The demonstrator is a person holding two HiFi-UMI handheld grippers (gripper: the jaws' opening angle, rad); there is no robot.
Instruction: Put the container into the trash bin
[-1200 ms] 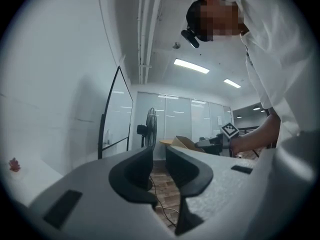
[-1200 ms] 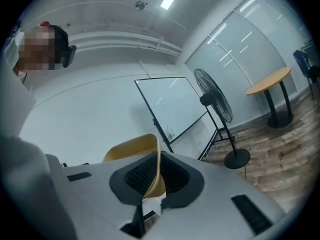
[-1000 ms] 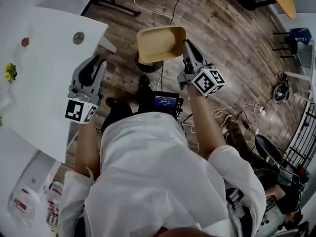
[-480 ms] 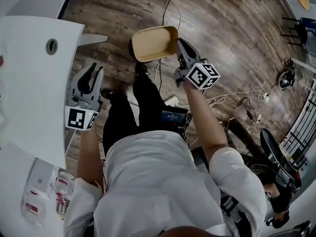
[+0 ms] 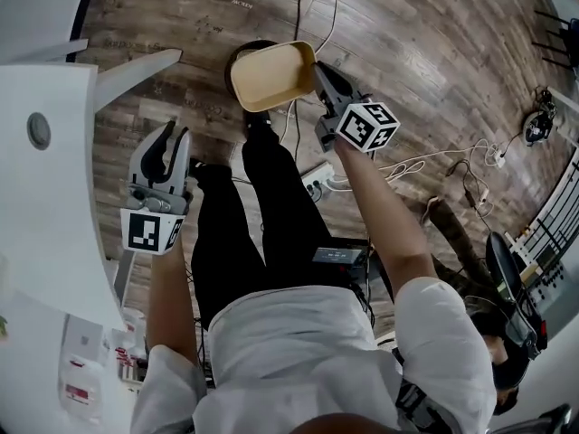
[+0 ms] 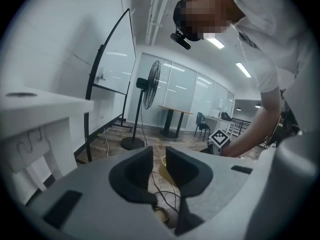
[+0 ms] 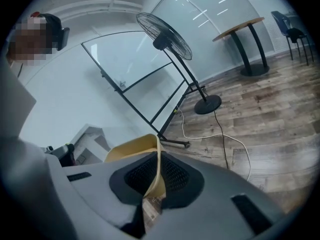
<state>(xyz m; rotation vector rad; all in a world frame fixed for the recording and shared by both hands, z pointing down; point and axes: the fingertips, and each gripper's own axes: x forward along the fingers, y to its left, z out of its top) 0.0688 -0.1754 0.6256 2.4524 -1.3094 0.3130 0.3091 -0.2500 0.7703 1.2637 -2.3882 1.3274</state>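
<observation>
- The tan container [image 5: 270, 75] hangs tilted above the dark trash bin [image 5: 237, 54] on the wooden floor [image 5: 434, 43]
- The right gripper [image 5: 318, 70] pinches its rim, jaws clamped tight
- The left gripper [image 5: 175, 138] is empty, jaws narrowly apart, beside the edge of the white tabletop [image 5: 54, 197]

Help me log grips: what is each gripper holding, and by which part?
The right gripper pinches the tan container by its rim. The left gripper holds nothing.

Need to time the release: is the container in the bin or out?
Out: the right tool pinches the container by its rim, over the dark bin.
</observation>
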